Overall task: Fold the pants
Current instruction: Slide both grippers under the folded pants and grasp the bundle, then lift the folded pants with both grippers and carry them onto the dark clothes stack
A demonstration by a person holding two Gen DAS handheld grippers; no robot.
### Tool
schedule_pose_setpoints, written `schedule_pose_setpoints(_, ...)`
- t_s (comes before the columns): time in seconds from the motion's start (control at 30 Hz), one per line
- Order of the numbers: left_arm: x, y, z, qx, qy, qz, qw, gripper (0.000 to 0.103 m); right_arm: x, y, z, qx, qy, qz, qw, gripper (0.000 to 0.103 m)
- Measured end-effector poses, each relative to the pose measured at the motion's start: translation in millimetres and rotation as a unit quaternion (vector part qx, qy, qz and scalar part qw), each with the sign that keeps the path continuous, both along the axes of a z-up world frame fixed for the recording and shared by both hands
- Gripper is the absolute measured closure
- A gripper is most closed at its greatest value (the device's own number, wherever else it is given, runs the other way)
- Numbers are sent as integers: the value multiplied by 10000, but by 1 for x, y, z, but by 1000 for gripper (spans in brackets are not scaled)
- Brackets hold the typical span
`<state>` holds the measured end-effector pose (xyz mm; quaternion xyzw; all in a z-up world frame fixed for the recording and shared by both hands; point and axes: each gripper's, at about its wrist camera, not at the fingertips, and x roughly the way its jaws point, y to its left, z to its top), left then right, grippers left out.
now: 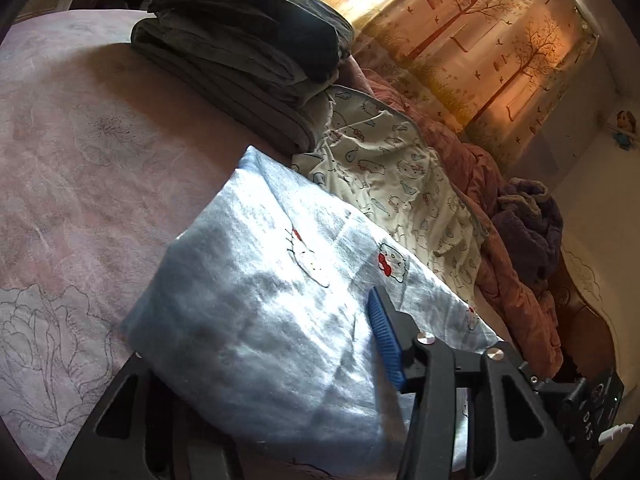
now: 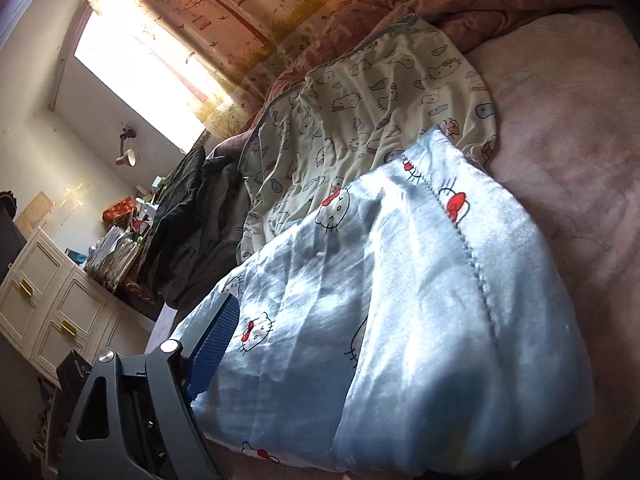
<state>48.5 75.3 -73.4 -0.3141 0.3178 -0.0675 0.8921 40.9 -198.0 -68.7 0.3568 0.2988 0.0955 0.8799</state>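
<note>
tongs (image 1: 320, 360) over pants (image 1: 256, 312) on pink bedsheet (image 1: 80, 160)

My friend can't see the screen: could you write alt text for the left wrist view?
Folded light-blue cartoon-cat pants lie on a pink bedsheet, bulging between the fingers of the left hand-held gripper. Behind are a stack of dark folded clothes, a cream cat-print garment and a sunlit tree-patterned curtain.

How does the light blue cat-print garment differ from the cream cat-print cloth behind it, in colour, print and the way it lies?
The light blue garment bears few, large cat faces with red bows; the cream cloth is crowded with small cat faces and fish-like shapes. The blue one looks folded into a compact bundle nearest the cameras; the cream one lies spread out and creased behind it. Both rest on the pink bed cover and share a cat motif.
</note>
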Motion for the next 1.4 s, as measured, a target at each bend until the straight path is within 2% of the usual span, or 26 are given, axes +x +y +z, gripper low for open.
schedule_pose_setpoints(0.03, 0, -1, 0, 27, -23, 10, 10000, 58, -2, 0, 0, -25, -28, -33, 10000, 22)
schedule_pose_setpoints(0.07, 0, -2, 1, 56, -29, -2, 10000, 58, -3, 0, -1, -91, -1, -103, 9999, 31)
schedule_pose_setpoints(0.1, 0, -2, 1, 71, -25, -25, 10000, 60, -2, 1, -3, -164, 79, -163, 9997, 35)
schedule_pose_setpoints(0.17, 1, -3, 1, 120, 16, -42, 9999, 64, 3, -1, -6, -277, 236, -274, 9990, 49)
schedule_pose_setpoints(0.2, 2, -4, 1, 257, 93, -53, 9996, 67, 4, 0, -6, -345, 243, -281, 9987, 52)
schedule_pose_setpoints(0.23, 5, -9, 3, 562, 221, -160, 9980, 70, 5, 1, -6, -429, 241, -258, 9985, 64)
schedule_pose_setpoints(0.27, 7, -16, 6, 1016, 279, -329, 9939, 74, 7, 1, -8, -469, 273, -202, 9983, 83)
schedule_pose_setpoints(0.3, 7, -23, 9, 1430, 206, -478, 9884, 77, 10, 1, -12, -475, 380, -119, 9981, 88)
schedule_pose_setpoints(0.33, 4, -27, 11, 1656, 108, -560, 9845, 79, 12, 1, -14, -489, 442, -93, 9978, 91)
schedule_pose_setpoints(0.37, 1, -29, 12, 1697, 21, -612, 9836, 84, 11, 3, -12, -567, 410, -99, 9975, 93)
schedule_pose_setpoints(0.47, -8, -36, 18, 2090, -206, -682, 9753, 89, 8, 19, 0, -1311, 258, -57, 9910, 95)
schedule_pose_setpoints(0.53, -15, -42, 22, 2450, -396, -772, 9656, 92, 3, 29, 9, -1764, 77, 44, 9843, 97)
schedule_pose_setpoints(0.63, -23, -49, 27, 2924, -672, -914, 9495, 95, -3, 35, 20, -2191, -190, 318, 9750, 97)
schedule_pose_setpoints(0.7, -31, -55, 29, 3343, -901, -997, 9328, 95, -8, 36, 26, -2519, -328, 424, 9663, 97)
schedule_pose_setpoints(0.8, -46, -71, 31, 4202, -1326, -1011, 8920, 95, -18, 39, 35, -3022, -594, 586, 9496, 97)
schedule_pose_setpoints(0.83, -48, -75, 32, 4323, -1340, -992, 8862, 95, -23, 42, 38, -3203, -711, 587, 9428, 97)
schedule_pose_setpoints(0.9, -52, -75, 35, 4372, -1366, -940, 8840, 95, -34, 48, 45, -3442, -978, 633, 9317, 97)
schedule_pose_setpoints(1.0, -57, -73, 41, 4408, -1482, -914, 8806, 95, -48, 51, 56, -3572, -1282, 596, 9233, 99)
schedule_pose_setpoints(1.07, -62, -68, 48, 4335, -1595, -890, 8825, 96, -55, 52, 62, -3675, -1417, 566, 9174, 99)
schedule_pose_setpoints(1.17, -69, -62, 64, 4175, -1757, -858, 8874, 96, -60, 49, 72, -3611, -1514, 590, 9183, 99)
schedule_pose_setpoints(1.3, -77, -59, 84, 4218, -2018, -784, 8804, 98, -65, 50, 85, -3527, -1684, 551, 9188, 99)
schedule_pose_setpoints(1.4, -79, -55, 95, 4107, -2111, -814, 8833, 99, -67, 54, 97, -3488, -1816, 542, 9178, 99)
